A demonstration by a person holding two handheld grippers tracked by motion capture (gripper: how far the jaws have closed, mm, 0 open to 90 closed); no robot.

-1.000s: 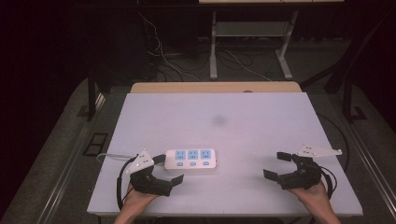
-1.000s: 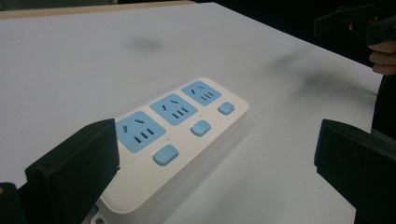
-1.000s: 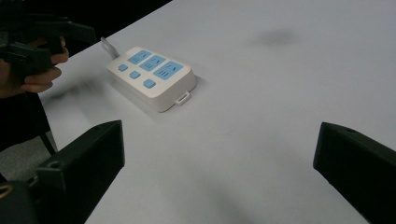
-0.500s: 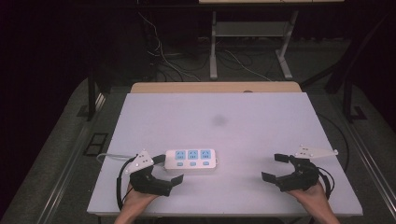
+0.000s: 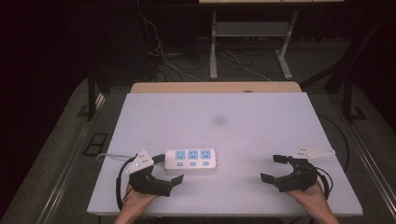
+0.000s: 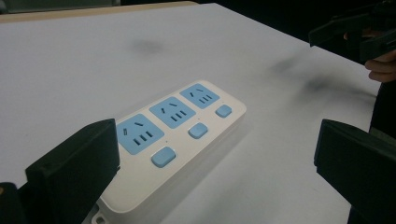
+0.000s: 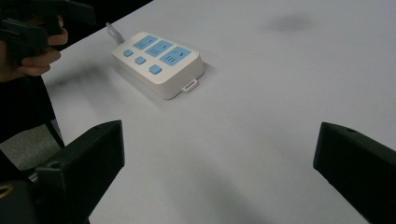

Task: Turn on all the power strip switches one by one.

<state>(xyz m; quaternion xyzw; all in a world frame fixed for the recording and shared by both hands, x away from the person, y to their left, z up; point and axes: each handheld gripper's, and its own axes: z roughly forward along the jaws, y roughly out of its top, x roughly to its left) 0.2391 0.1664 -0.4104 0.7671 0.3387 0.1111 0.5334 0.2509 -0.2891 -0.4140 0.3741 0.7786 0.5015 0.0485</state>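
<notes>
No text, brand, number or sign can be read anywhere. The white power strip (image 6: 173,135) on the worktop (image 5: 233,116) carries three blue socket faces and three blue buttons, all unlettered as far as the left and right gripper views show; any fine print is too small to tell.

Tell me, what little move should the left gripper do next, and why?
Probably ease the left gripper a little forward and close on the power strip. Its jaws stand wide open with the strip's near end already partly between them, resting flat on the white table. The right gripper hangs open, well apart from it.
</notes>
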